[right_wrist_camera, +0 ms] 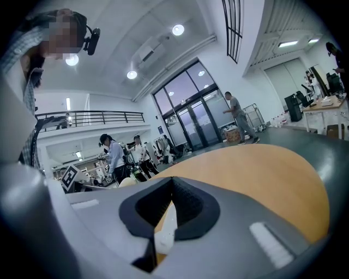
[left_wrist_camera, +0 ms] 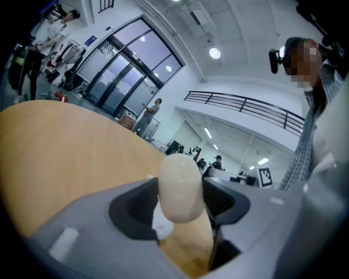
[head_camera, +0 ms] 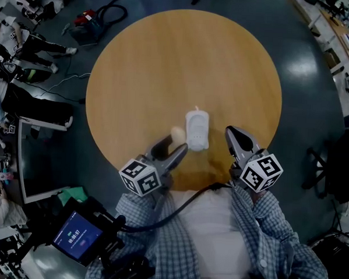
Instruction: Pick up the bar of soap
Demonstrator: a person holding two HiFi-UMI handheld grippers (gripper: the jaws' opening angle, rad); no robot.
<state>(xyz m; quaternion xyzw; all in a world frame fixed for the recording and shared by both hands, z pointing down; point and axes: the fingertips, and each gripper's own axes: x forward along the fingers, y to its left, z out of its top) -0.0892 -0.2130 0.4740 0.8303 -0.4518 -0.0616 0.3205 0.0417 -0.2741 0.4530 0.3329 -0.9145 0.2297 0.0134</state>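
A cream oval bar of soap (head_camera: 177, 133) sits between the fingertips of my left gripper (head_camera: 174, 143), which is shut on it just left of a white soap dish (head_camera: 196, 128) on the round wooden table (head_camera: 166, 65). In the left gripper view the soap (left_wrist_camera: 180, 188) stands upright between the dark pads, held above the table, with a bit of the white dish (left_wrist_camera: 162, 226) showing below it. My right gripper (head_camera: 235, 139) hovers to the right of the dish, its jaws together and holding nothing. The right gripper view shows the dish (right_wrist_camera: 166, 229) through the narrow slit of that gripper (right_wrist_camera: 172, 185).
The table's near edge lies just under both grippers. A monitor (head_camera: 39, 158) and cables (head_camera: 111, 10) lie on the dark floor at left, with people seated beyond. A chair (head_camera: 330, 167) stands at right. A small lit screen (head_camera: 76, 237) hangs near my body.
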